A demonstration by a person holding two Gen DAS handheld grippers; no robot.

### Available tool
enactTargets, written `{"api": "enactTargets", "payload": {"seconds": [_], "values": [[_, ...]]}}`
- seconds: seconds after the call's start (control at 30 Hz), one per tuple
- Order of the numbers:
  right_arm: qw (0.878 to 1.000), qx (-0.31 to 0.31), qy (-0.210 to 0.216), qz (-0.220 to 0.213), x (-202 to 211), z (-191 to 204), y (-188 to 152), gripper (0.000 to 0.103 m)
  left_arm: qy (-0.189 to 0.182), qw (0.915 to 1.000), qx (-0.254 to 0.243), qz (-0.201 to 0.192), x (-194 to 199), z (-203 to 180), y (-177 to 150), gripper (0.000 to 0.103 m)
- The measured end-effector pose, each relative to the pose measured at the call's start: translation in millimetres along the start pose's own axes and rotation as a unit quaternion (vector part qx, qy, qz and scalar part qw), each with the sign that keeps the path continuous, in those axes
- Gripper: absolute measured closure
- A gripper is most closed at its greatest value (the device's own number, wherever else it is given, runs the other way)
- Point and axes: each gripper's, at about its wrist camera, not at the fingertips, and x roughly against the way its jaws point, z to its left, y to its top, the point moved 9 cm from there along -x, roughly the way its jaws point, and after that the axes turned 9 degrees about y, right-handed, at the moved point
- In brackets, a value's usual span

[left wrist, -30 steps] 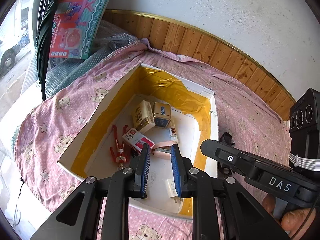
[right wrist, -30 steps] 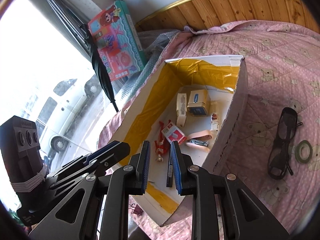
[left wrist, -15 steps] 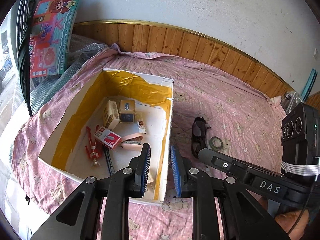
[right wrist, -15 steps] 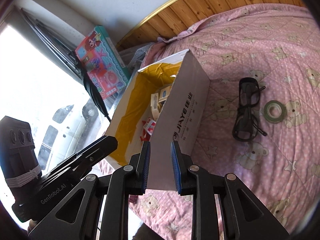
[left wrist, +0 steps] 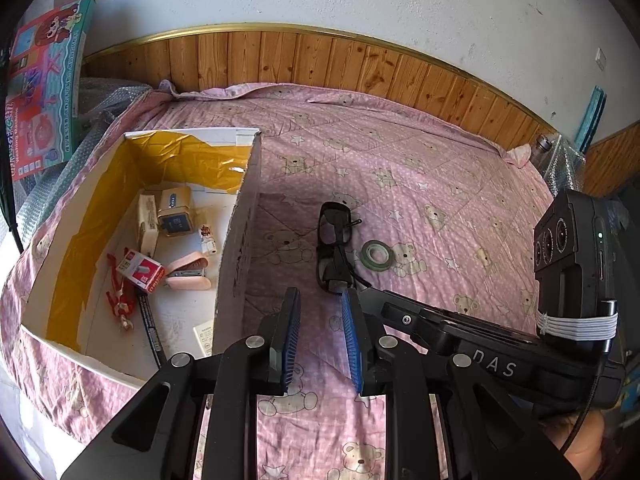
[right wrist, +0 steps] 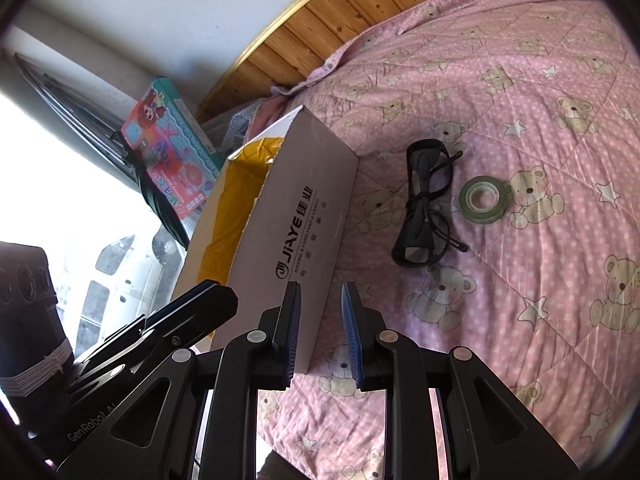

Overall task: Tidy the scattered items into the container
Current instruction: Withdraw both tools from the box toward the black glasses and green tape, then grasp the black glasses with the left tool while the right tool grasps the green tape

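A: Left wrist view — the left gripper (left wrist: pixel 320 336) hung over the pink bear-print quilt (left wrist: pixel 440 184), jaws parted, nothing between them. What lay ahead?

B: A pair of black-framed glasses (left wrist: pixel 334 248) lay on the quilt, just beside a green roll of tape (left wrist: pixel 376 255). Both sat outside the white cardboard box with the yellow-taped lining (left wrist: pixel 240 216), to its right.

A: And inside the box?

B: A pink stapler (left wrist: pixel 188 274), a red-and-white small carton (left wrist: pixel 140 270), a gold tin (left wrist: pixel 174 212) and a red clip-like tool (left wrist: pixel 118 304) lay on the floor of it.

A: Right wrist view?

B: The right gripper (right wrist: pixel 320 336) stood near the box's printed outer wall (right wrist: pixel 300 232), jaws also apart and empty. The glasses (right wrist: pixel 424 204) and tape roll (right wrist: pixel 482 200) were ahead of it, close together; whether they touched could not be told.
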Motion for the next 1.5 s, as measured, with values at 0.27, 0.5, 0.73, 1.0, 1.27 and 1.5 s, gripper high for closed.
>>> {"api": "enactTargets", "payload": {"seconds": [0.27, 0.5, 0.73, 1.0, 1.27, 1.5], "values": [[0.999, -0.029, -0.025, -0.012, 6.6, -36.4, 11.0, 0.079, -0.021, 0.9995, -0.011, 0.022, -25.5, -25.0, 7.1, 0.073], [0.997, -0.043, -0.069, -0.018, 5.2, -72.0, 27.0, 0.079, -0.038, 0.9979, -0.012, 0.051, -61.9, -42.2, 12.2, 0.061], [0.991, -0.041, -0.124, -0.014, -3.8, -106.9, 49.1, 0.077, -0.038, 0.9960, -0.003, 0.081, -108.5, -45.2, 15.1, 0.056], [0.981, -0.010, -0.193, 0.012, -25.7, -136.8, 64.7, 0.077, -0.024, 0.9938, 0.019, 0.107, -156.7, -35.7, 15.8, 0.056], [0.966, 0.059, -0.251, 0.036, -41.3, -150.9, 70.7, 0.084, -0.013, 0.9909, 0.023, 0.132, -195.7, -32.8, 6.6, 0.056], [0.966, 0.070, -0.244, 0.043, -11.2, -141.1, 58.6, 0.099, -0.033, 0.9922, 0.028, 0.117, -184.2, -34.3, 3.1, 0.060]]}}
